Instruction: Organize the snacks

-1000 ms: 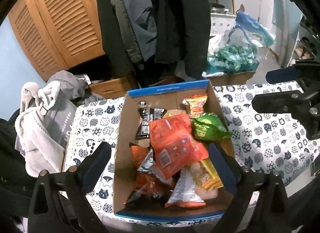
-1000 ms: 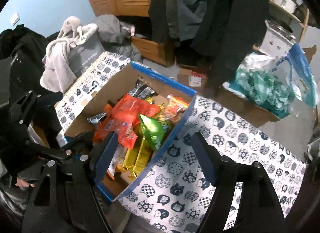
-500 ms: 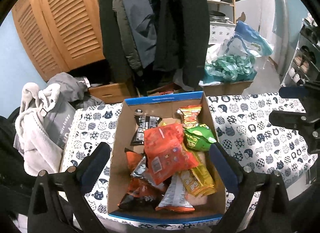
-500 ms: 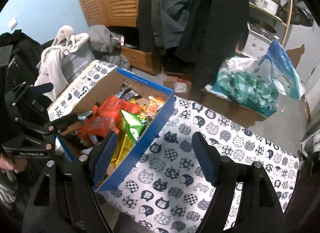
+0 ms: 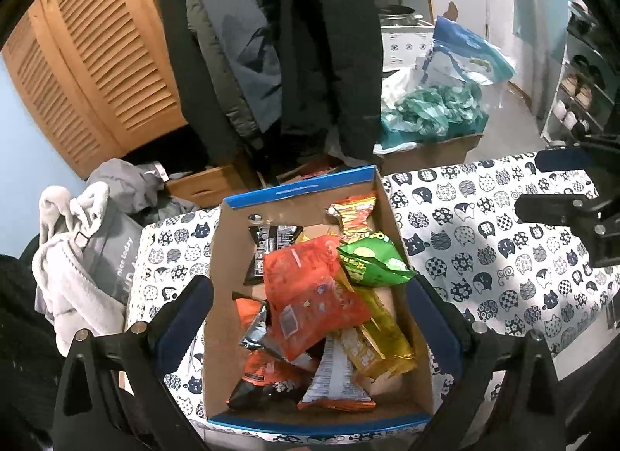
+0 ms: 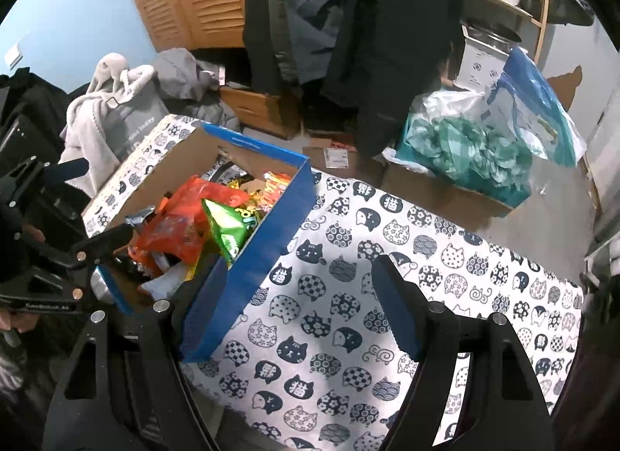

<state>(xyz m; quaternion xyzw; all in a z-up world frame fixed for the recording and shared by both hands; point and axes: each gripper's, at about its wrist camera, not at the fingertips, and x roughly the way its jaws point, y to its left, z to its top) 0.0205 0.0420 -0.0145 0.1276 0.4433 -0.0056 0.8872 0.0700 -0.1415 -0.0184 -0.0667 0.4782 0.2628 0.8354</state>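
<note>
My left gripper gapes wide over the snack box; right gripper wide, empty (box wall lower left); coats crowd upper centre.

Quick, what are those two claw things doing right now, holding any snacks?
Left gripper: open, holding nothing, poised over the snack box.
Right gripper: open, holding nothing, over the cat-print cloth.

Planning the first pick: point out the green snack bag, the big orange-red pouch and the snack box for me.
green snack bag (image 5: 374,263), left wrist view, on its crinkled front face.
big orange-red pouch (image 5: 310,296), left wrist view, mid-panel above the barcode.
snack box (image 6: 267,245), right wrist view, on its blue outer side wall.
</note>
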